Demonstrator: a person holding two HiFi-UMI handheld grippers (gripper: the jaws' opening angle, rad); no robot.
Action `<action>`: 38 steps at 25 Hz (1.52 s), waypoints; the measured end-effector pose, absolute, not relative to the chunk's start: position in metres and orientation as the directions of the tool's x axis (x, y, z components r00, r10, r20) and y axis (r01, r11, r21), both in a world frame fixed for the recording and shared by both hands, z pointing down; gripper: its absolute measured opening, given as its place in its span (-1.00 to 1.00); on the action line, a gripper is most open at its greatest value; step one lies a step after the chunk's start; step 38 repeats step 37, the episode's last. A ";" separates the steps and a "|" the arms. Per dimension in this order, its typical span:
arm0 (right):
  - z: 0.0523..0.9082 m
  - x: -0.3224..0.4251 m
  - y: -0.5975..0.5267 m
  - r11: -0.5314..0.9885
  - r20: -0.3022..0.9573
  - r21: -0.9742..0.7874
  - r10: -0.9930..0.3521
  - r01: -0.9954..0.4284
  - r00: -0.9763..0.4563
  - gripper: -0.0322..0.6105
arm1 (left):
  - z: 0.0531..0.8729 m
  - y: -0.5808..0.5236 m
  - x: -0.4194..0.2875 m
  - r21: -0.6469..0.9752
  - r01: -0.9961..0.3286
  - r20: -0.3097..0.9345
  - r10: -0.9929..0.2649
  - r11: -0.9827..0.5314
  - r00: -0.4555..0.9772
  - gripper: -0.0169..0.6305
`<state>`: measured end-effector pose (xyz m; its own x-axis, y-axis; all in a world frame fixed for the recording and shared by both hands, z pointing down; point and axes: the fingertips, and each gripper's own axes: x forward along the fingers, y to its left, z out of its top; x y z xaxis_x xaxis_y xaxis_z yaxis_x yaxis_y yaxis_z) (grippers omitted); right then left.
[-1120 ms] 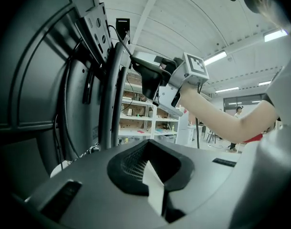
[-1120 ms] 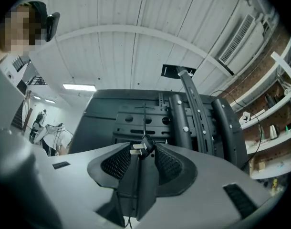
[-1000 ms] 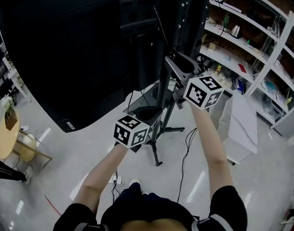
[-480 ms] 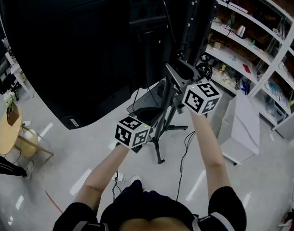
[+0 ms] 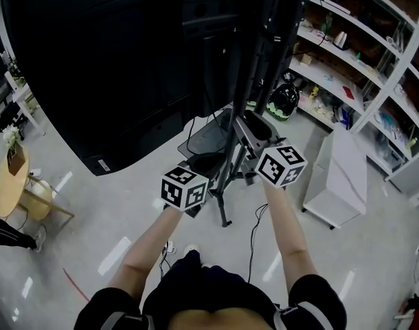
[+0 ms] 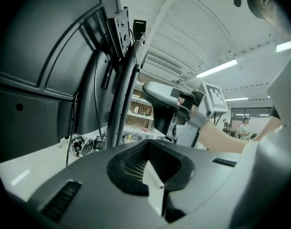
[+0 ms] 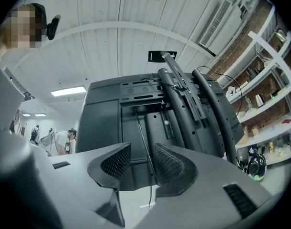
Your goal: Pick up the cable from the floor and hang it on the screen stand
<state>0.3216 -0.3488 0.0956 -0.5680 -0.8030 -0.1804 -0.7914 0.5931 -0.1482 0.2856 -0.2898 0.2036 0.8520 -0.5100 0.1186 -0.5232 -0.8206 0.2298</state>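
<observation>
Black coiled cable [image 5: 283, 102], bundled, close beside the tall dark upright screen stand [image 5: 259, 53]

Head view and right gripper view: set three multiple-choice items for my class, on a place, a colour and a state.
1. From the screen stand, the white shelving stands: A right; B left; C behind the person.
2. The screen is: A white; B black; C green.
3. The right gripper has jaws: A shut on a cable; B shut on a pole; C apart, empty.
Key: 1 A, shelves fill the head view's right side; 2 B, its panel shows black; 3 C, a gap separates them.
</observation>
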 end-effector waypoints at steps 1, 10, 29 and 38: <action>0.101 0.321 -0.341 0.596 -0.184 -0.168 -0.801 -0.785 -0.569 -0.36 | 0.205 -0.287 0.285 0.235 -0.526 0.115 -0.514 -0.817 0.850 -0.94; 0.159 0.305 -0.269 0.557 -0.131 -0.190 -0.831 -0.809 -0.541 -0.50 | 0.224 -0.255 0.276 0.221 -0.578 0.092 -0.573 -0.786 0.814 -0.94; 0.205 0.299 -0.190 0.460 -0.077 -0.188 -0.887 -0.868 -0.454 -0.70 | 0.257 -0.205 0.260 0.201 -0.607 0.104 -0.599 -0.769 0.794 -0.94; 0.220 0.308 -0.179 0.452 -0.038 -0.197 -0.890 -0.870 -0.454 -0.73 | 0.267 -0.195 0.267 0.229 -0.607 0.107 -0.600 -0.761 0.793 -0.94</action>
